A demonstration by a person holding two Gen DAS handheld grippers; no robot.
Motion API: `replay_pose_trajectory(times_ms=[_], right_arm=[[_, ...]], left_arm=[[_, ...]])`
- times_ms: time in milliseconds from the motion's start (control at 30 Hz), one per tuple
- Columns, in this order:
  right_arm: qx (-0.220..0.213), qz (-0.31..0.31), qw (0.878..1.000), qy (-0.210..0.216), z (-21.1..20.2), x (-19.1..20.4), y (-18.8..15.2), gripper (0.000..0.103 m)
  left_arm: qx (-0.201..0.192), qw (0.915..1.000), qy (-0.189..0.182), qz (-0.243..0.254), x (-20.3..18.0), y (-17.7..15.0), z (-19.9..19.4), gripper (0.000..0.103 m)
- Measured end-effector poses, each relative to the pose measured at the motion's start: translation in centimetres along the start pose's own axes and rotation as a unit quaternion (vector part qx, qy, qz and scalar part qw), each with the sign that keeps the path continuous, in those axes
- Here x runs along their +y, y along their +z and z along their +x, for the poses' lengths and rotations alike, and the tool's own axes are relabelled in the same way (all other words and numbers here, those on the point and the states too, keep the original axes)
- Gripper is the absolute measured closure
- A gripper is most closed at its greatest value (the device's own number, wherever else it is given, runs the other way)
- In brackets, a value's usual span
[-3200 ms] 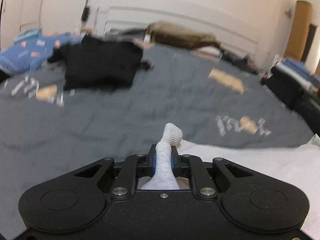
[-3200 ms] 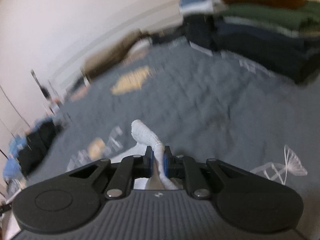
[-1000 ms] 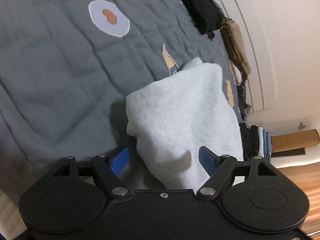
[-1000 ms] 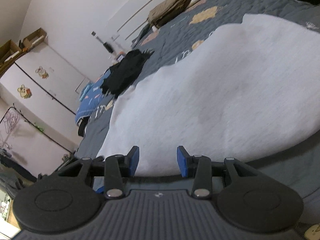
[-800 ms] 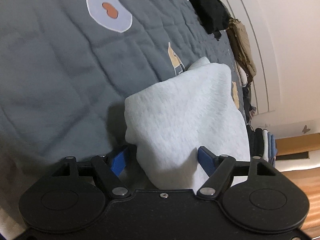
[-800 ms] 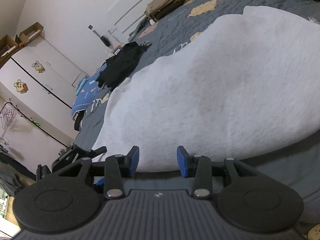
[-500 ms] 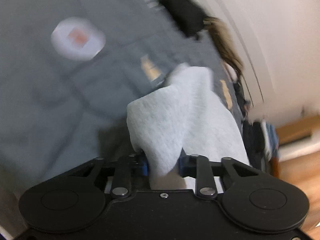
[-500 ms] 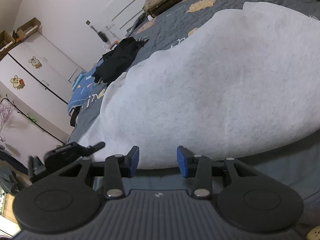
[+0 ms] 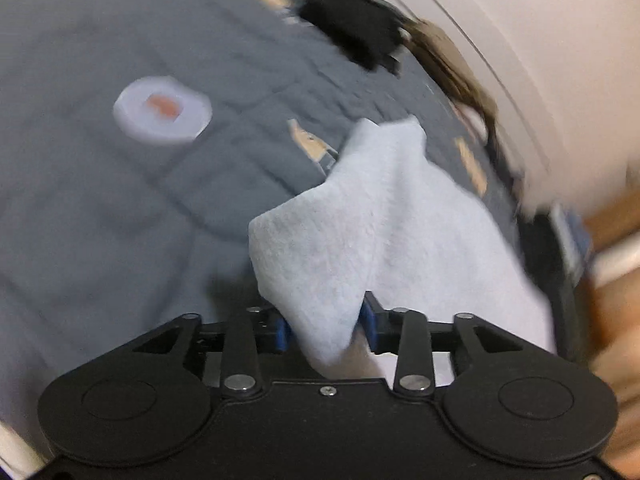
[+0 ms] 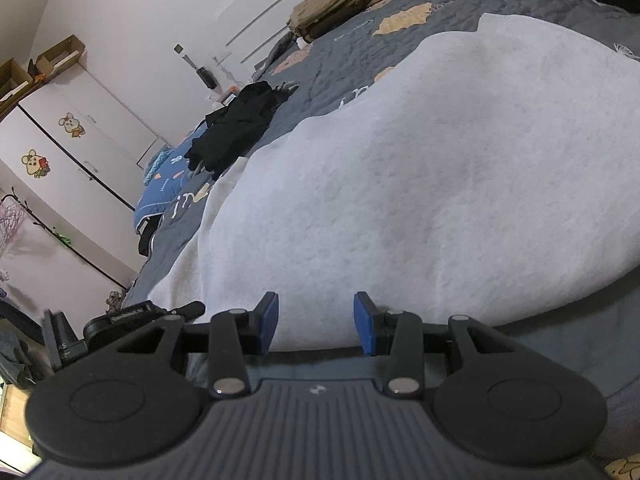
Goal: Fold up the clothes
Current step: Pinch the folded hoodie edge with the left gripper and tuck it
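The garment lies spread on the bedcover, filling the middle and right of the right wrist frame. Above and left of it, a heap of clothes sits on the bedcover; further up, toward the top centre, another bundle lies against the wall. The wardrobe stands at far left. In the left wrist frame, a corner of the garment rises between the left gripper jaws at lower centre.
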State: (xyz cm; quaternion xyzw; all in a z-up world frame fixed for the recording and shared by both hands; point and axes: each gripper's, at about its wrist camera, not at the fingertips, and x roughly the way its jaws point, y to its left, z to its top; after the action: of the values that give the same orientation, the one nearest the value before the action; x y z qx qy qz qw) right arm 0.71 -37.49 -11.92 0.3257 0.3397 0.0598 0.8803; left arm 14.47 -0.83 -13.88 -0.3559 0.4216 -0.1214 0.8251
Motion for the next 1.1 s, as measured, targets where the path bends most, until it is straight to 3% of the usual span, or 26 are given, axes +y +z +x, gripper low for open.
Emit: replay_pose_trajectory(times_ms=[100, 133, 367, 500, 567, 700, 800, 900, 1100], right_arm=[[-0.009, -0.009, 1.000, 0.002, -0.2, 0.5, 0.2, 0.063], [-0.013, -0.014, 1.000, 0.003, -0.2, 0.8, 0.2, 0.063], [-0.057, -0.040, 0.997, 0.010, -1.1, 2.0, 1.9, 0.063], [-0.083, -0.052, 0.995, 0.007, -1.2, 2.7, 3.7, 0.063], [-0.089, -0.051, 0.995, 0.006, -0.8, 3.1, 4.8, 0.063], [-0.099, -0.055, 0.994, 0.004, 0.2, 4.0, 6.7, 0.063], [-0.097, -0.047, 0.994, 0.028, 1.3, 4.2, 7.5, 0.062], [-0.086, -0.019, 0.994, 0.057, 3.1, 3.6, 7.8, 0.053], [-0.048, 0.011, 0.998, 0.025, 6.8, 1.2, 6.9, 0.049]], left_arm=[[-0.009, 0.9989, -0.035, -0.031, 0.1, -0.4, -0.5, 0.030], [-0.011, 0.9984, -0.043, -0.036, 0.1, -0.5, -0.5, 0.030], [-0.007, 0.9982, -0.021, -0.056, -0.2, -0.6, 1.6, 0.033], [-0.011, 0.9986, -0.004, -0.051, -0.2, -0.5, 1.9, 0.068], [-0.011, 0.9986, -0.005, -0.052, 0.2, -0.5, 1.7, 0.073], [-0.010, 0.9991, 0.002, -0.041, 0.0, -0.3, 1.9, 0.073], [-0.007, 0.9991, 0.007, -0.043, 0.0, -0.3, 1.9, 0.070], [-0.007, 0.9992, 0.013, -0.036, -0.1, -0.3, 2.0, 0.066], [-0.005, 0.9992, 0.031, -0.026, 0.1, -0.1, 2.3, 0.050]])
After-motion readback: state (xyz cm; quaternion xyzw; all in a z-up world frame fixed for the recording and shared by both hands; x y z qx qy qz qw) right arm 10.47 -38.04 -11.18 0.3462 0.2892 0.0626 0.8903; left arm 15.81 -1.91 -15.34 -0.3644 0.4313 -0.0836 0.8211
